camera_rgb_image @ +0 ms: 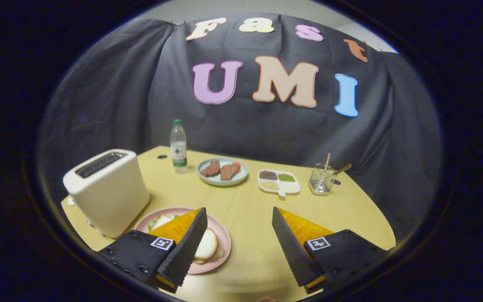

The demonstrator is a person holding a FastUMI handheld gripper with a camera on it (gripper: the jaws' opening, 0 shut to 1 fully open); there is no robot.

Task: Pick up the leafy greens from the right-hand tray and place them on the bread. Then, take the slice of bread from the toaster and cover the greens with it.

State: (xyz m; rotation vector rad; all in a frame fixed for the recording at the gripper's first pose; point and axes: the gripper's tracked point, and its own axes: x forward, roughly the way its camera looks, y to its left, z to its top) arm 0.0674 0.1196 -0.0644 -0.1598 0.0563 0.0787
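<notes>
Right now I have the gripper released, fingers spread wide above bare yellow wooden tabletop, grasping nothing. At lower left of the frame, the round pink plate holds a pale bread slice with green leaves showing beneath, partly behind my left finger. Beside it stands the cream two-slot toaster.

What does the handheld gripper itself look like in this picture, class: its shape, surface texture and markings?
The gripper has two wedge-shaped fingers whose facing inner sides are ribbed with fine ridges. Each finger sits on a dark block-shaped mount with small screws, and each mount carries a small square black-and-white marker tag. The fingers stand apart with nothing between them.
</notes>
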